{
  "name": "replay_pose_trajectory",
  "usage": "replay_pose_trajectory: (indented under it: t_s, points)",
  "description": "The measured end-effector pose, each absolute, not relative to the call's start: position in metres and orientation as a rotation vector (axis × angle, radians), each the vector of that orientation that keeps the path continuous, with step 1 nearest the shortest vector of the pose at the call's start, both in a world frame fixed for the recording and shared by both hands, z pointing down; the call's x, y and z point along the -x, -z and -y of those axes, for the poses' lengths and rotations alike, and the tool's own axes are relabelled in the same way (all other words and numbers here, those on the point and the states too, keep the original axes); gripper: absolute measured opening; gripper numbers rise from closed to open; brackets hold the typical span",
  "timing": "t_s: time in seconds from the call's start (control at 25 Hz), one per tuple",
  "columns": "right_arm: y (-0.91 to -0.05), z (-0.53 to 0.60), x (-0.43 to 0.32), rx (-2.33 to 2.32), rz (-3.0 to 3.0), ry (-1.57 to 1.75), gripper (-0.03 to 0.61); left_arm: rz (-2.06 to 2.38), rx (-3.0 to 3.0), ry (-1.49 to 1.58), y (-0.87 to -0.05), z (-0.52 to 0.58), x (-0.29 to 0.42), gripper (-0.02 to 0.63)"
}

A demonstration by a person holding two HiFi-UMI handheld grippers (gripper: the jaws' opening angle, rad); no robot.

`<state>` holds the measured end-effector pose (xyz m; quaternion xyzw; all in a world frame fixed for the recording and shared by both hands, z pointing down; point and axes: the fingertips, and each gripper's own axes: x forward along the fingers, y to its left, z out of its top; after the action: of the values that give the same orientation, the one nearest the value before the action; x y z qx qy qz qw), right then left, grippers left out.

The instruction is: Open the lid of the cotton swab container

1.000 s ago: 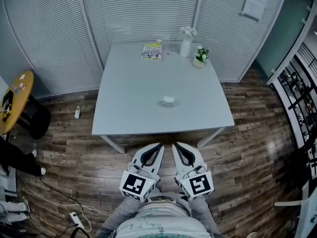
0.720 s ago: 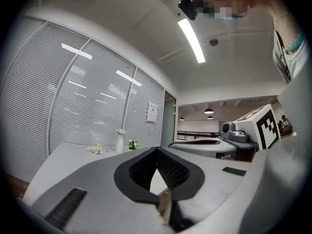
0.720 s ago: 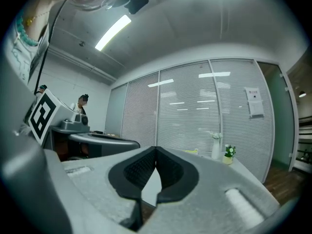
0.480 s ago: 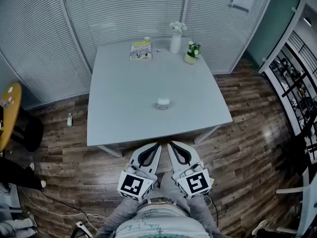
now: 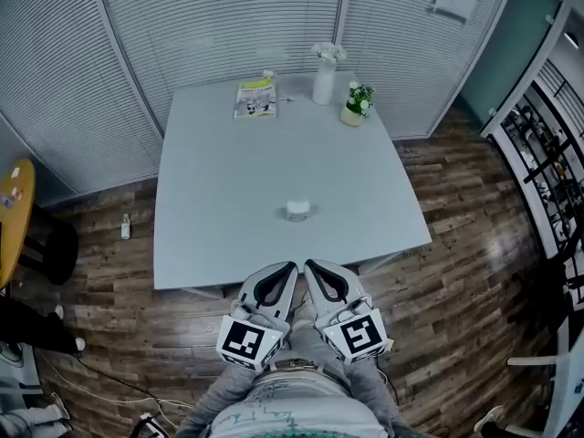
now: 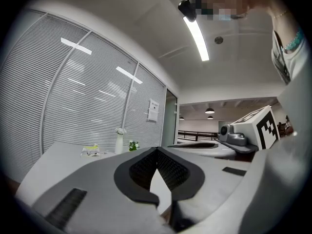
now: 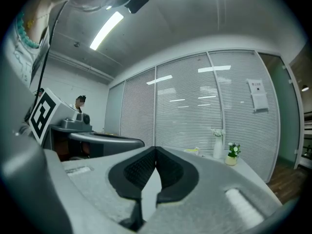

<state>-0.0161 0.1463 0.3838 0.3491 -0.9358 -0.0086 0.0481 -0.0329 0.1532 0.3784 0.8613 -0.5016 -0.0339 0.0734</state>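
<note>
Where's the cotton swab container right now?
In the head view, the cotton swab container sits on the white table, centred near its front edge, just beyond the left gripper and right gripper.

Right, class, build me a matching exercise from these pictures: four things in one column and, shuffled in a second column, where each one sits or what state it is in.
Things:
1. swab container
2. tall vase
3. booklet
4. left claw

Places or states:
A. at the far edge of the table, left of the vase
B. shut and empty, by the table's near edge
C. alone, in the nearer half of the table
D. at the far edge, between the booklet and the small potted plant

Pairs: 1-C, 2-D, 3-A, 4-B
</note>
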Motion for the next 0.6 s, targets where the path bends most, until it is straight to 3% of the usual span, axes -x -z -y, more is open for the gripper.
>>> replay_pose_trajectory:
  t_s: [0.6]
  points:
    - [-0.387, -0.006, -0.001, -0.917, 2.880, -0.003, 0.002, 1.561, -2.562, 0.094, -0.371, -0.008, 0.008, -0.002]
